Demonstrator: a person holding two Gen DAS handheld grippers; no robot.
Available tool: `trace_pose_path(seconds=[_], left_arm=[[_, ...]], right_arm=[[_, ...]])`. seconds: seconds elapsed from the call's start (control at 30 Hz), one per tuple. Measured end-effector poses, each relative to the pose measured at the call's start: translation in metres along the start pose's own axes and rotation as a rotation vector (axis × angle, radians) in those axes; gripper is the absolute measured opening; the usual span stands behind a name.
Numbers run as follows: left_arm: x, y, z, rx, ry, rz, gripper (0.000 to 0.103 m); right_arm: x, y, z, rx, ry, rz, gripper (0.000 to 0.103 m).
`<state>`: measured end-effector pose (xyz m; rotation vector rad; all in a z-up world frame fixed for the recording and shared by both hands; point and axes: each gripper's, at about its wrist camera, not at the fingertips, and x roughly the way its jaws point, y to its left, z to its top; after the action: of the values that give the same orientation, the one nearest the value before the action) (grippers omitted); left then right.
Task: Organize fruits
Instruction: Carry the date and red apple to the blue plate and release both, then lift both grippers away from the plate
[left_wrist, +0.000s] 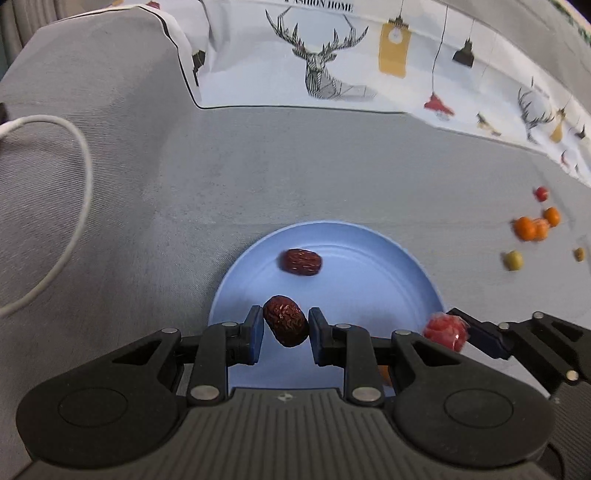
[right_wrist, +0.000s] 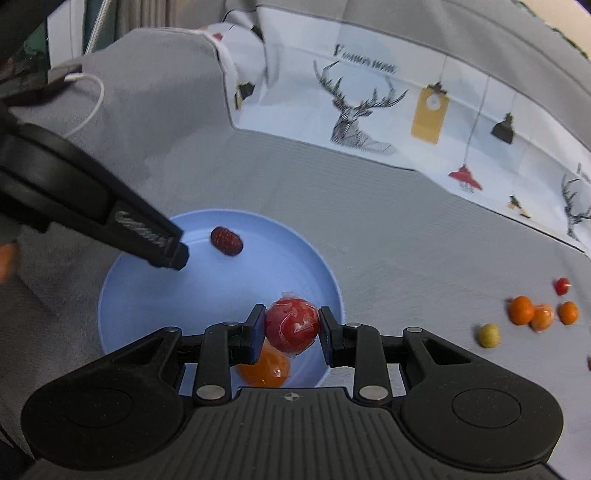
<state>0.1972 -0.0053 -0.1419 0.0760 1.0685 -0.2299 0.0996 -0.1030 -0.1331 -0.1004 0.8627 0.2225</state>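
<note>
The blue plate (right_wrist: 122, 295) at lower centre looks like smooth matt plastic. The date (left_wrist: 302, 261) on it has wrinkled, dull skin. The red fruit (right_wrist: 291, 325) wears glossy clear wrap. Under everything lies grey woven cloth (left_wrist: 147, 184), finely ribbed.

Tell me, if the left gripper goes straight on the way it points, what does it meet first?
Probably the bare floor of the blue plate. The left gripper, shut on a dried date, points down at it; depth is unclear.
</note>
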Motion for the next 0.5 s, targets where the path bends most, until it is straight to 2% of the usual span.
trace_pose_path(seconds=[0.03, 0.07, 0.1, 0.13, 0.17, 0.2, 0.23, 0.27, 0.37, 0.5], left_arm=[[0.003, 0.000, 0.001, 0.007, 0.003, 0.009, 0.029], [0.007, -0.001, 0.002, 0.016, 0.004, 0.018, 0.034], [0.008, -0.001, 0.004, 0.026, 0.003, 0.022, 0.054], [0.009, -0.002, 0.007, 0.031, 0.002, 0.024, 0.067], [0.006, -0.001, 0.009, 0.028, -0.013, 0.022, 0.090], [0.000, 0.000, 0.009, 0.020, -0.041, 0.018, 0.101], [-0.008, 0.001, 0.009, 0.012, -0.068, 0.012, 0.103], [-0.016, 0.002, 0.008, 0.007, -0.087, 0.006, 0.102], [-0.040, 0.003, -0.001, 0.009, -0.081, -0.009, 0.102], [-0.083, 0.004, -0.039, 0.010, -0.092, -0.005, 0.103]], right_arm=[[0.002, 0.002, 0.001, -0.007, -0.001, 0.003, 0.032], [0.005, 0.002, 0.002, -0.015, -0.001, 0.005, 0.032], [0.008, 0.003, 0.005, -0.021, 0.003, 0.012, 0.032], [0.010, 0.002, 0.007, -0.026, 0.008, 0.021, 0.032], [0.011, 0.002, 0.010, -0.027, 0.005, 0.020, 0.038], [0.010, 0.002, 0.012, -0.030, 0.000, 0.008, 0.046], [0.007, 0.001, 0.014, -0.036, -0.003, 0.003, 0.063], [0.002, 0.000, 0.015, -0.040, -0.009, -0.002, 0.075], [-0.024, -0.005, 0.010, -0.034, -0.020, -0.020, 0.090], [-0.076, -0.014, -0.018, 0.002, 0.016, 0.018, 0.096]])
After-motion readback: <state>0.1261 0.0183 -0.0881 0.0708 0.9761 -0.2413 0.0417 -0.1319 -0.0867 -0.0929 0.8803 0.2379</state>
